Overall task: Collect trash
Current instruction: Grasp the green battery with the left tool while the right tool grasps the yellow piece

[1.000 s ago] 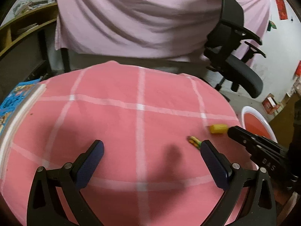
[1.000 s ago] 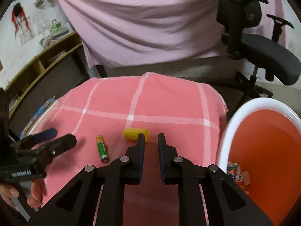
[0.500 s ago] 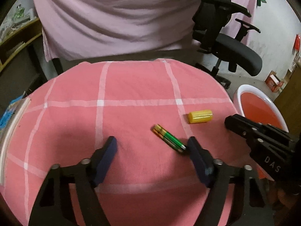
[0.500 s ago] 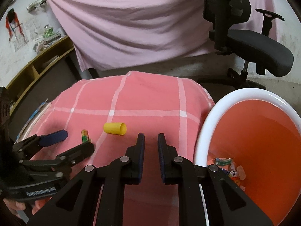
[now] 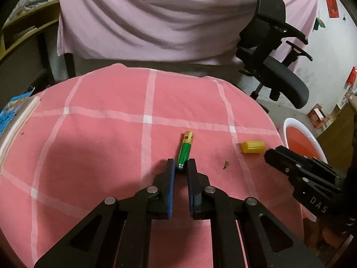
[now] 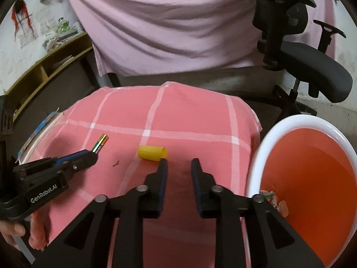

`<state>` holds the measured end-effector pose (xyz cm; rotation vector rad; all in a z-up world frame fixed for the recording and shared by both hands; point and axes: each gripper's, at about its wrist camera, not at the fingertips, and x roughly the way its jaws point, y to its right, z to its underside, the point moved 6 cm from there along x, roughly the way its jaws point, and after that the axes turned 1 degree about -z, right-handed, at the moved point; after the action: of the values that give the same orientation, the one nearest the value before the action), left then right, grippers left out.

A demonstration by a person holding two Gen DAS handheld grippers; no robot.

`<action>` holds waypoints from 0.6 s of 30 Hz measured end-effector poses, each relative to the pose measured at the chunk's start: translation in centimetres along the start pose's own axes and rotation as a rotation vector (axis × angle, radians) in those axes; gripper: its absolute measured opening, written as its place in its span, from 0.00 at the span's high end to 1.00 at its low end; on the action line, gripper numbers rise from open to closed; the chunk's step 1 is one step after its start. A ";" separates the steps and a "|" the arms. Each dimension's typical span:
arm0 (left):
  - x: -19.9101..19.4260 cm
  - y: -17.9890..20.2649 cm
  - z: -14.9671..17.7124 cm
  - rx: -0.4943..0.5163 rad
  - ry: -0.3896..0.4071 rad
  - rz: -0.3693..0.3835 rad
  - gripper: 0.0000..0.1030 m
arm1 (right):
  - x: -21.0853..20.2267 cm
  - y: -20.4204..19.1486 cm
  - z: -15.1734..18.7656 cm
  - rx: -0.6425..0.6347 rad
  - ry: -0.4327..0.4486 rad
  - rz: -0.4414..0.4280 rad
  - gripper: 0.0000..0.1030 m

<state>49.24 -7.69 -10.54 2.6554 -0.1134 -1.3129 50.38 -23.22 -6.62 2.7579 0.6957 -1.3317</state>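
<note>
A green and gold battery (image 5: 185,147) lies on the pink checked tablecloth (image 5: 107,147). My left gripper (image 5: 181,164) is closing, and its blue pads pinch the battery's near end. In the right wrist view the battery (image 6: 101,141) sticks out beyond the left gripper (image 6: 92,154). A yellow cap (image 6: 152,152) lies on its side just ahead of my right gripper (image 6: 178,163), by its left fingertip. The right jaws are opening with nothing between them. The white bin with an orange inside (image 6: 263,147) stands at the table's right edge and holds several wrappers (image 6: 271,197).
A black office chair (image 5: 279,76) stands behind the table to the right. A blue book (image 5: 11,109) lies at the table's left edge. A pink sheet (image 5: 156,17) hangs behind, with wooden shelves (image 6: 44,71) on the left. A small crumb (image 5: 225,164) lies by the battery.
My left gripper swung over to the battery and its jaws went from wide apart to closed on its end. The right jaws went from shut to slightly apart.
</note>
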 end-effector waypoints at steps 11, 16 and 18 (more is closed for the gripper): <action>-2.0 -3.0 -0.1 -0.028 0.026 0.031 0.92 | 2.3 -3.2 -0.8 -0.054 -0.029 0.039 0.55; -2.4 -3.4 0.1 -0.043 0.037 0.045 0.93 | 3.1 -4.0 -0.7 -0.100 -0.042 0.124 0.74; -2.8 -3.6 0.1 -0.046 0.047 0.048 0.93 | 2.9 -3.9 -0.7 -0.095 -0.035 0.126 0.74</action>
<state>47.46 -3.73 -9.14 2.6258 -0.1384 -1.2233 51.00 -18.45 -7.64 2.6488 0.5577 -1.2841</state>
